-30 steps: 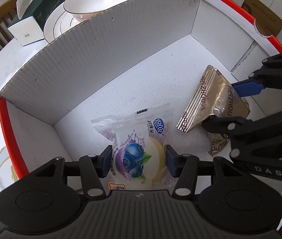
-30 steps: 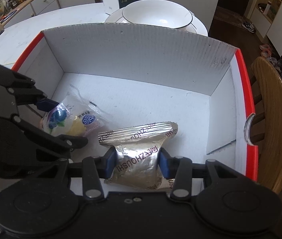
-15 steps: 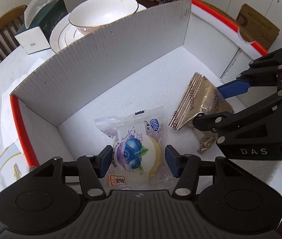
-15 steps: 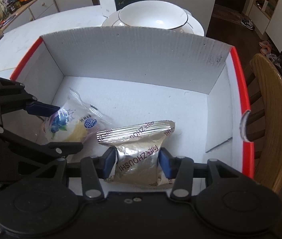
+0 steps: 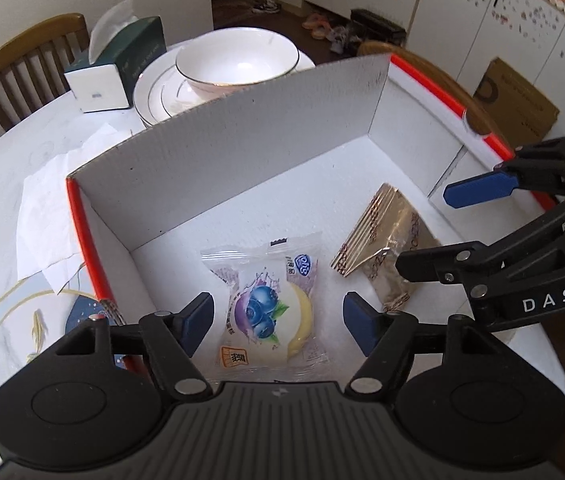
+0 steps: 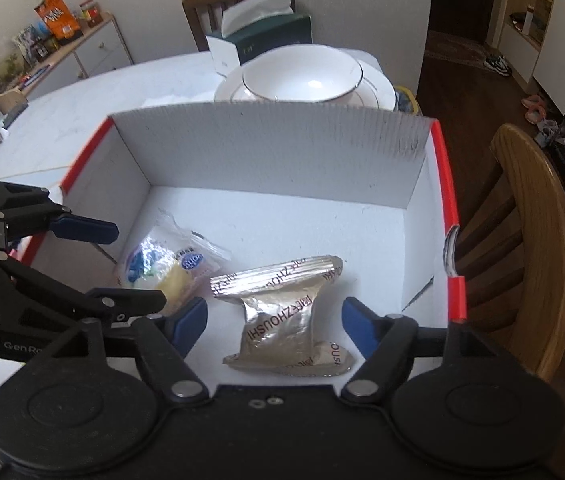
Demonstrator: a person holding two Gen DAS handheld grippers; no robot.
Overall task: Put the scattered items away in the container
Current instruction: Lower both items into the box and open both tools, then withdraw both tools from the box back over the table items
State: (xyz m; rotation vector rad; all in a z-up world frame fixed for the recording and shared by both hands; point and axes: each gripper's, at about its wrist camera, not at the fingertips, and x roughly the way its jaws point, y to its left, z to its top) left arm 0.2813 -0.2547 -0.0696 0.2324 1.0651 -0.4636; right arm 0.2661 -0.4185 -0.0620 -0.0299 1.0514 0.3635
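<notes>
you're holding the left gripper (image 5: 278,320) wide open over the blueberry bun packet (image 5: 268,300), gripping nothing; the right gripper (image 6: 274,324) is gaping likewise above the silver foil packet (image 6: 282,312). both packets are lying on the floor of the white box (image 5: 242,160), just beside each other. they're looking light, soft and crinkly, with slick film, so if you're picking either up again, you're better off pinching across the padded middle, gently, not the thin sealed edges.
</notes>
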